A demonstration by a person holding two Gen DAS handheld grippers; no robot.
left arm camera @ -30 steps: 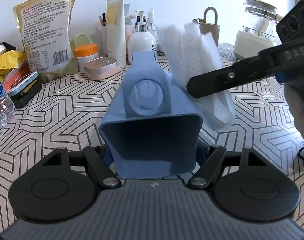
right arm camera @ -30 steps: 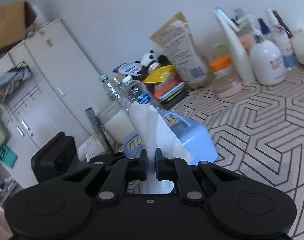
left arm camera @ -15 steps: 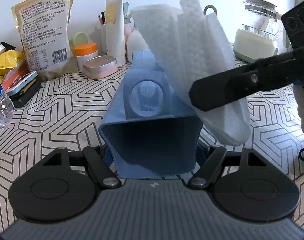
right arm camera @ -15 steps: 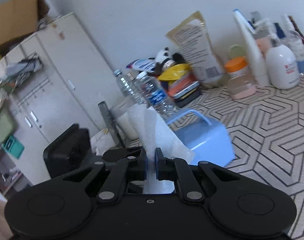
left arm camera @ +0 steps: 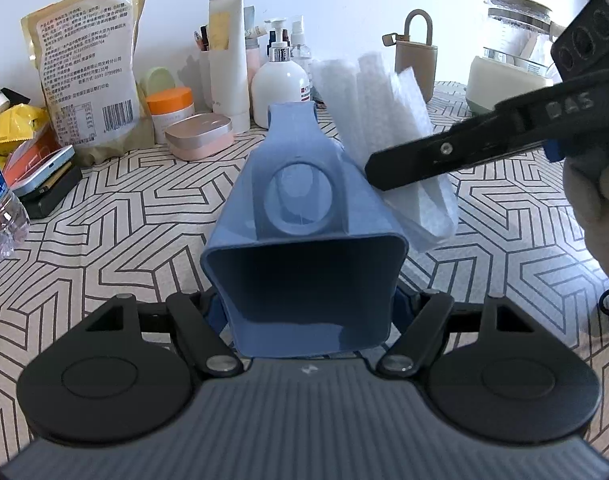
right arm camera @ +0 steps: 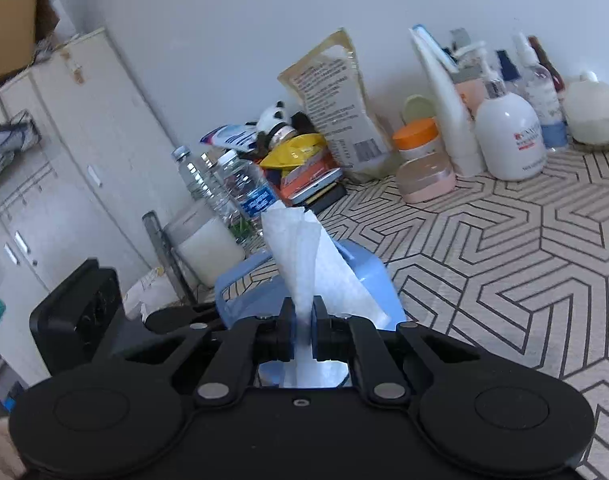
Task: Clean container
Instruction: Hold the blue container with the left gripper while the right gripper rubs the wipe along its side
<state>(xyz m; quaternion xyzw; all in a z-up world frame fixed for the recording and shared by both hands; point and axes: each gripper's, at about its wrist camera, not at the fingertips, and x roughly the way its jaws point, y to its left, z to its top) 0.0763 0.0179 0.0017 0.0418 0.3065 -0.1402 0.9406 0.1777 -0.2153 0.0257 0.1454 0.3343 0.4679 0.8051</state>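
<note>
Blue container (left arm camera: 304, 248) clamped in left gripper (left arm camera: 304, 312), fingertips hidden; right gripper (right arm camera: 301, 334) pinching white wipe (right arm camera: 304, 272)

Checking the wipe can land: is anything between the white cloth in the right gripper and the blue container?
Nothing visible. The white cloth, pinched in the right gripper, hangs right beside the blue container held by the left gripper, with only open air between them.

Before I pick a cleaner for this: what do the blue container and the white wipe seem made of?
Blue container: likely moulded plastic, matte with a faint sheen, seamless rounded corners. White wipe: paper towel or nonwoven cloth, embossed, holding soft folds; the frames don't settle which.
</note>
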